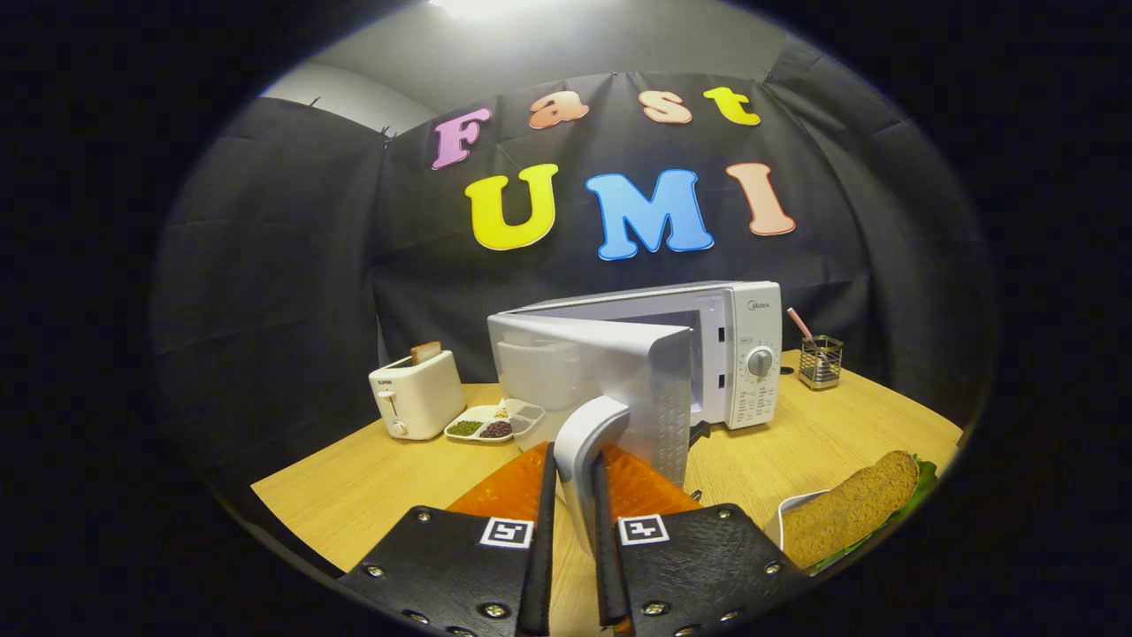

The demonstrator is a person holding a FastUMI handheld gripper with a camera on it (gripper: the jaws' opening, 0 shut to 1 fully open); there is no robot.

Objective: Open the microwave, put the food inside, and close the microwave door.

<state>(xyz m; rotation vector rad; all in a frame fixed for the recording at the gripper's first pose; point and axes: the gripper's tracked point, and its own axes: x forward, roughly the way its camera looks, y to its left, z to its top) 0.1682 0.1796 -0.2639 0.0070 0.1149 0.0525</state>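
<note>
Microwave (743,354) door handle (588,442) clamped in claw (573,478), cavity mostly hidden.

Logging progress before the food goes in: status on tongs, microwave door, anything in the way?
Tongs shut on door handle. Microwave door swung partway open. Sandwich waits right of tongs. Nothing in the way.

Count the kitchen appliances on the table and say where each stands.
2. The microwave stands at the back, its door swung open with the handle gripped between the jaws. The toaster sits left of it, beside the divided dish.
</note>
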